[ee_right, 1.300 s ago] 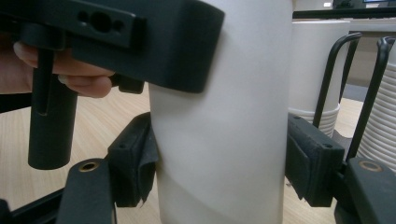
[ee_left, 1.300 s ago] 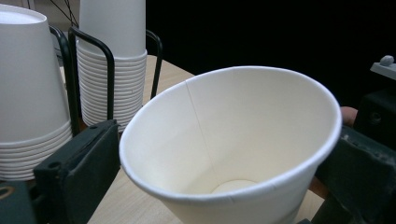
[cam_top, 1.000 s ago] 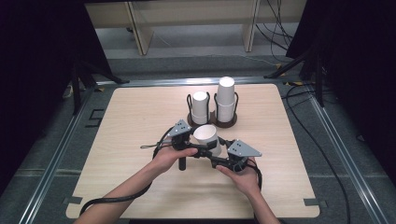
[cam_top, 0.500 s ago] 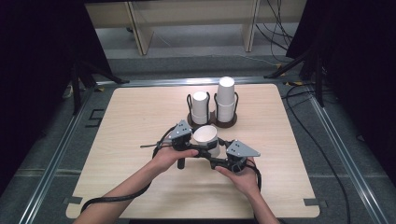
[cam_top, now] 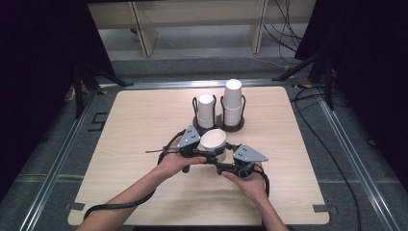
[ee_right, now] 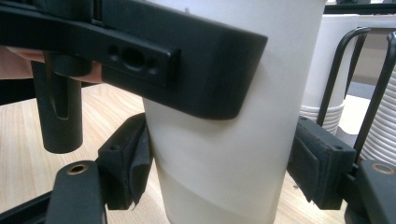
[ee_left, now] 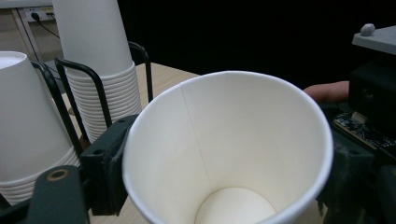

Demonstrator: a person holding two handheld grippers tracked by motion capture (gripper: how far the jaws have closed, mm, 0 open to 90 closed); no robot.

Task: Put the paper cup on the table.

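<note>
While resting on the wooden table (cam_top: 144,192), stands mouth-up just in front of the black wire cup rack (cam_top: 218,126) with its two inverted white stacks: one white paper cup (cam_top: 213,144). Pinched near the rim by the left gripper (cam_top: 206,155), jaws just closing onto its wall. Flanked lower down by the right gripper (cam_top: 222,162), jaws just opening, right pad clear of the cup.
</note>
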